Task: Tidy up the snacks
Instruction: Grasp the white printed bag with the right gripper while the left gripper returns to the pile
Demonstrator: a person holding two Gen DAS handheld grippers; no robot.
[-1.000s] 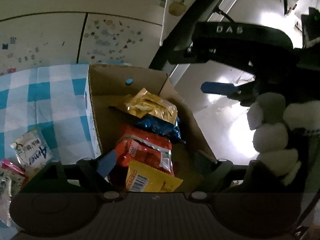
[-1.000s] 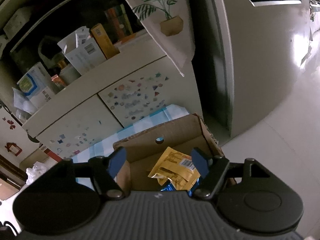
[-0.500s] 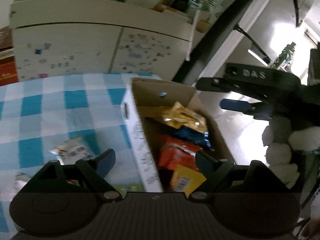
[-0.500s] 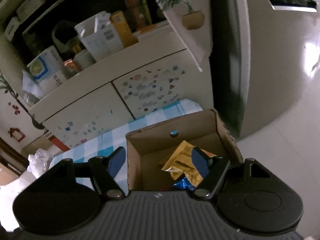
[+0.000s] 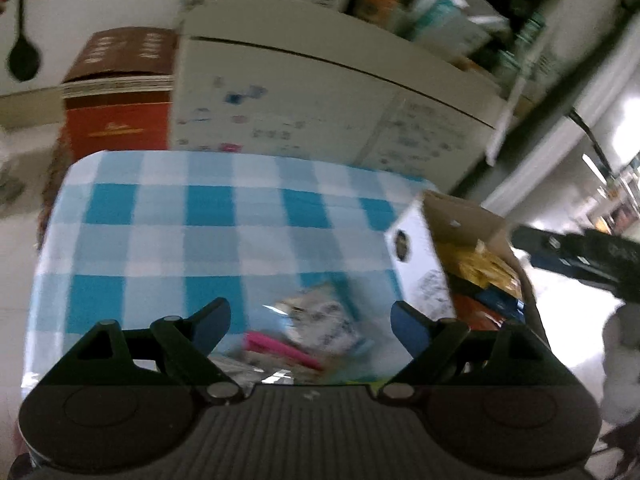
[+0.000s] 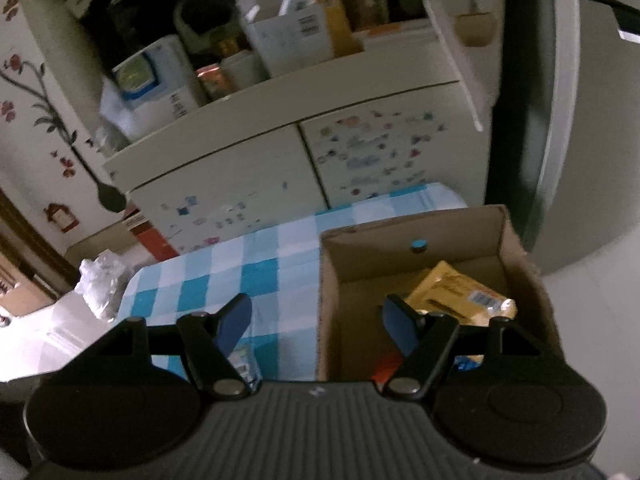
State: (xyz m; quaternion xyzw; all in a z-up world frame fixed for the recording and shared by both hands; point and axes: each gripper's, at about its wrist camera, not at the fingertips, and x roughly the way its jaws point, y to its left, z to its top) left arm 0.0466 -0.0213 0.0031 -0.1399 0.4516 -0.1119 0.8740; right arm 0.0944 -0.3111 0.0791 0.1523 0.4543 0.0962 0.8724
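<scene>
An open cardboard box [image 5: 420, 264] stands at the right end of a blue-checked table [image 5: 200, 240]. It holds a yellow packet [image 6: 460, 296] and red and blue packets [image 5: 492, 312]. My left gripper [image 5: 310, 326] is open and empty above loose snacks on the cloth: a white packet [image 5: 320, 320] and a pink one [image 5: 280, 350], both blurred. My right gripper [image 6: 316, 322] is open and empty over the box's left wall [image 6: 328, 300]. It also shows at the right edge of the left wrist view [image 5: 580, 256].
A white cabinet [image 6: 320, 152] with stickers stands behind the table, its shelf crowded with boxes and jars. A brown carton [image 5: 120, 92] sits to its left. A fridge [image 6: 580, 120] and bare floor lie to the right of the box.
My left gripper has swung left from above the box to above the loose snacks on the cloth. My right gripper has shifted left, from over the box's middle to its left wall.
</scene>
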